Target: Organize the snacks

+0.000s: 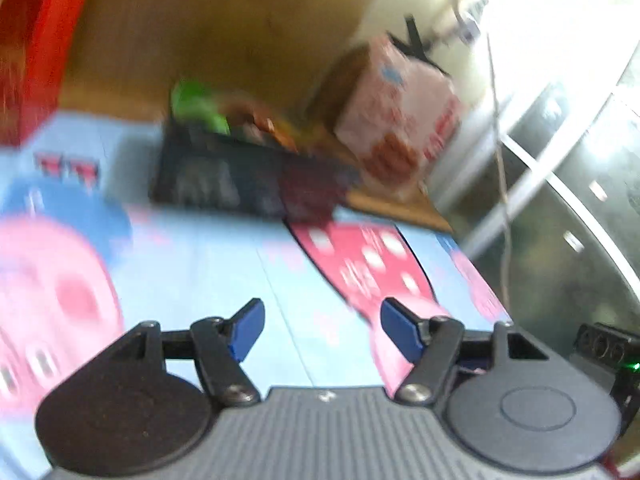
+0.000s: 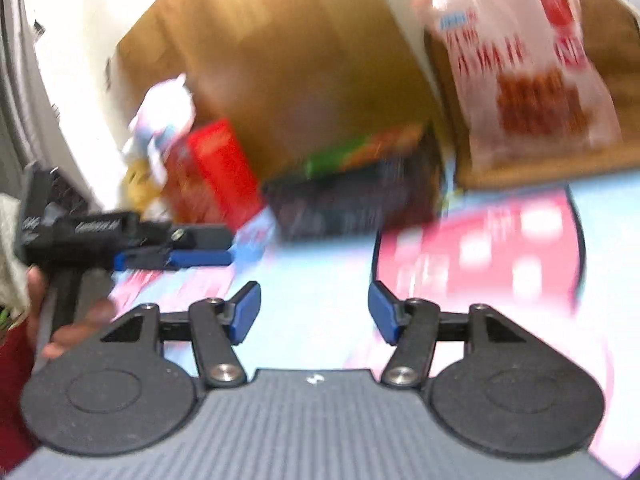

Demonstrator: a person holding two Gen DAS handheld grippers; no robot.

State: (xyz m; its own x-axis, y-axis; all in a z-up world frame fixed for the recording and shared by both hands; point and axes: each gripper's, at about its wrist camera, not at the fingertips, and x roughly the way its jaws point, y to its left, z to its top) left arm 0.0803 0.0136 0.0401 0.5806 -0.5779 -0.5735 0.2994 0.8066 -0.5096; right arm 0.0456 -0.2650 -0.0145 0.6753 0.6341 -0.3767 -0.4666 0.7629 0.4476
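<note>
Both views are blurred by motion. A dark basket [image 1: 224, 176] holding green and orange snack packs [image 1: 200, 108] stands on the light blue cartoon mat [image 1: 224, 264]; it also shows in the right wrist view [image 2: 352, 200]. A pink-and-white snack bag [image 1: 400, 124] stands right of it, seen too in the right wrist view [image 2: 520, 68]. A red box [image 2: 216, 172] stands left of the basket, and shows in the left wrist view [image 1: 32, 48]. My left gripper [image 1: 322, 330] is open and empty above the mat. My right gripper [image 2: 312, 310] is open and empty; the left gripper [image 2: 172, 258] shows at its left.
A wooden board [image 1: 224, 20] rises behind the snacks. A white crumpled bag [image 2: 164, 112] and a yellow pack [image 2: 138, 184] lie behind the red box. A metal cabinet [image 1: 580, 184] stands to the right of the mat. A red spotted patch [image 1: 368, 264] is printed on the mat.
</note>
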